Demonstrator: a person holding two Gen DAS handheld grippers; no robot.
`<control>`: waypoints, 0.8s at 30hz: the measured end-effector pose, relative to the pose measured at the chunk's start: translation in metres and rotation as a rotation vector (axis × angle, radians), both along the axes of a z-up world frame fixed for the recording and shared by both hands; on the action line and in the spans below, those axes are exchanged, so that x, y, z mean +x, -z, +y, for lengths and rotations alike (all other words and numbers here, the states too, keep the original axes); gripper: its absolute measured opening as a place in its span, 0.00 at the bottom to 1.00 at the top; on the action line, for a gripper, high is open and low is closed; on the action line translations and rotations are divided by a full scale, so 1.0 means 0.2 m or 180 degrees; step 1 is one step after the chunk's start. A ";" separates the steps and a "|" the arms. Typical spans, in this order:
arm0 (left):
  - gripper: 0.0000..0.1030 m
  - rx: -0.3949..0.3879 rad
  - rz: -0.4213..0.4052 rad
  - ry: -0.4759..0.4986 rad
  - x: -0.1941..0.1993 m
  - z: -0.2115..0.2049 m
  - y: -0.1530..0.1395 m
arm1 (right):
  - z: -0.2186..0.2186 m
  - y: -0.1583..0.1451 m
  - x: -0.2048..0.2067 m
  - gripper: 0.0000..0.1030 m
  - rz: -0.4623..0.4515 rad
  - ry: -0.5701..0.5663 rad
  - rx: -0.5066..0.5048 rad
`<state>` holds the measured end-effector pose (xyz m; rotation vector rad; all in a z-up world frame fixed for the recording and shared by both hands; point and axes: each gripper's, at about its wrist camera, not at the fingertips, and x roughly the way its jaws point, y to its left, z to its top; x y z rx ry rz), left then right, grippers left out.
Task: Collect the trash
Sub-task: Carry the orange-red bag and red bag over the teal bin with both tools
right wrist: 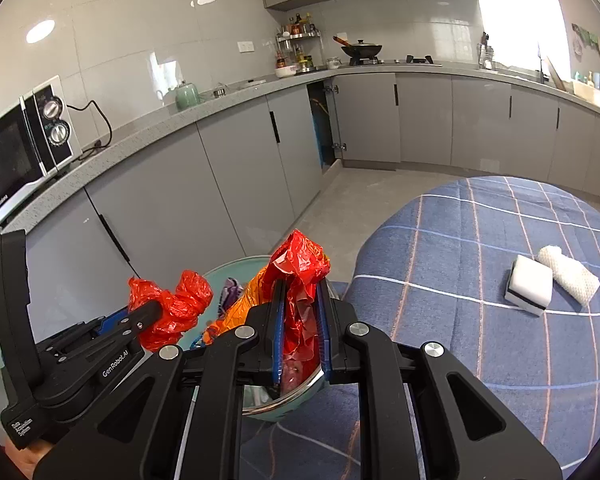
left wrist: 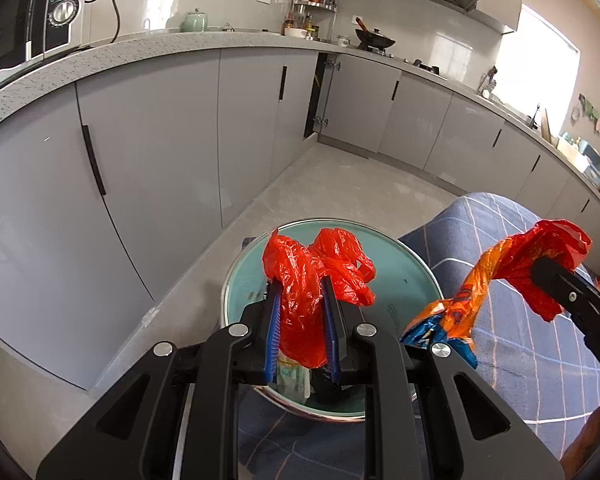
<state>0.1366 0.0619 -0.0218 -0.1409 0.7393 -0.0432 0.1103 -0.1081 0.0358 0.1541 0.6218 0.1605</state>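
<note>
Red bag handles are clamped by left gripper and right gripper (both closed); bin, lower centre, is lined; tying remains.

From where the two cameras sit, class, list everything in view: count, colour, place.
Plastic bag: one, red, both handles pinched, over the bin.
Snack wrapper: one, orange and blue, hanging in the bag beside the right handle.
Bin: one, pale green with a metal rim, below the bag.
Tablecloth: one, blue check, on the round table.
Sponge: one, white with a dark base, on the cloth.
Foam roll: one, white, touching the sponge.
Microwave: one, black and white, on the counter.
Teapot: one, green, on the counter.
Wok: one, black, on the hob.
Cabinets: grey, one corner door ajar.
Left tongs: black, blue pads, shut on a handle.
Right tongs: same, shut on the other.
</note>
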 end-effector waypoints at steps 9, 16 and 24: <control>0.18 -0.0021 0.0088 0.0056 0.08 -0.03 0.06 | 0.02 0.06 0.08 0.15 0.0082 0.0004 -0.0110; 0.18 -0.0046 0.0195 0.0062 0.14 -0.04 0.13 | 0.03 0.11 0.13 0.15 0.0177 -0.0029 -0.0162; 0.18 -0.0046 0.0308 0.0105 0.18 -0.06 0.20 | 0.05 0.16 0.17 0.15 0.0272 -0.0051 -0.0226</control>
